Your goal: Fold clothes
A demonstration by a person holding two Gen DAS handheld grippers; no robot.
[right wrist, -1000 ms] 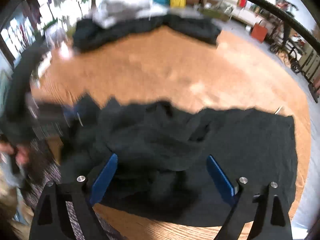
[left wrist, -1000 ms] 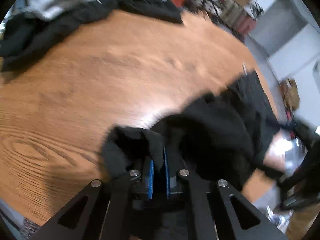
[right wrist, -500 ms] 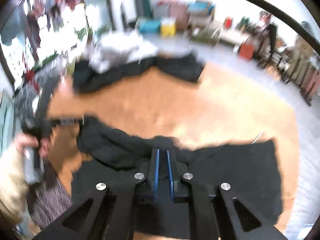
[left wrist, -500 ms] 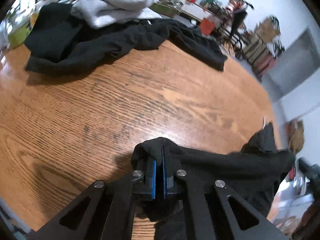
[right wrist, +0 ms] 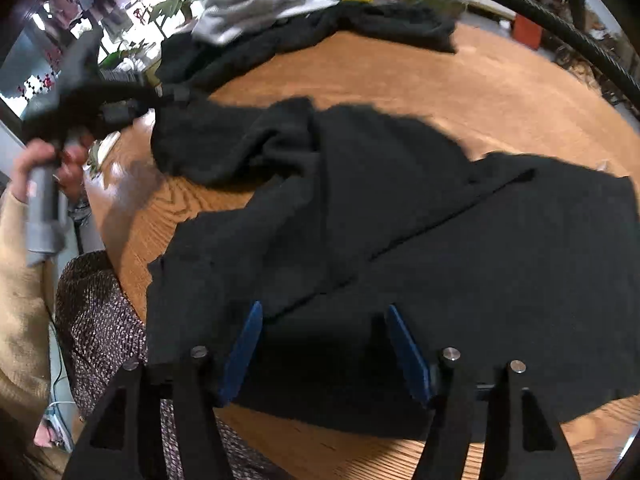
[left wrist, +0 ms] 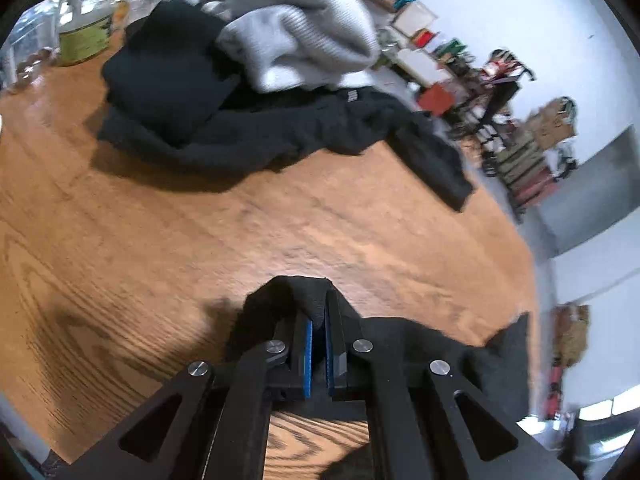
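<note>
The left gripper [left wrist: 316, 320] pinches a corner, perhaps a sleeve, of the black garment [right wrist: 400, 220] spread on the table [left wrist: 280, 216]. The right gripper [right wrist: 324, 344] hovers spread above it. Pull the corner taut before folding.

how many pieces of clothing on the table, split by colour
black garment spread out in front, pinched by the left gripper: 1
black clothes in the far pile, layers too tangled to separate: at least 1
grey knit on top of that pile: 1
total: at least 3
</note>
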